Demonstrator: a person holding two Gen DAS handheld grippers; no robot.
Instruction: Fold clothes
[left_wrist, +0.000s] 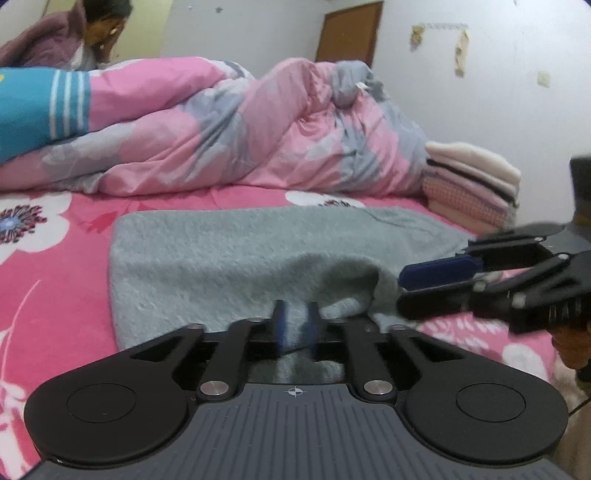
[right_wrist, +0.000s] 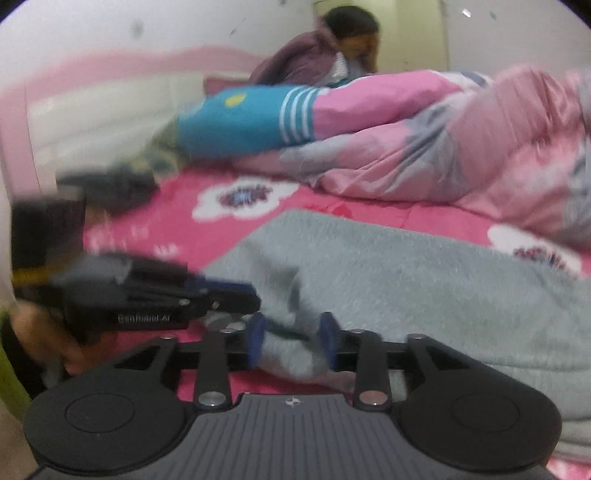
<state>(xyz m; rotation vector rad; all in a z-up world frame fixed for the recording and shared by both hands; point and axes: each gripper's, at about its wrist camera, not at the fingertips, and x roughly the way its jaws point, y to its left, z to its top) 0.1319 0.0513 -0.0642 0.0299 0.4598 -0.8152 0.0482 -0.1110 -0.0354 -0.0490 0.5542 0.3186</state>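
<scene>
Quilt beyond (bedsheet clear)

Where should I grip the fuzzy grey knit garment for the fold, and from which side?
Probably the near hem of the fuzzy grey knit garment, approached from the bed's near edge: it lies flat lengthwise away from you, and the left gripper and right gripper already bracket its bunched edge there.

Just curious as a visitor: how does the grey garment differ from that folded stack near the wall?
The grey garment lies spread over the bed, one fuzzy layer; the stack is several folded pieces piled up. The garment is plain grey; the stack is cream and pink with dark stripes. The left gripper is shut on the garment's edge; nothing touches the stack. Both rest on the pink sheet.
</scene>
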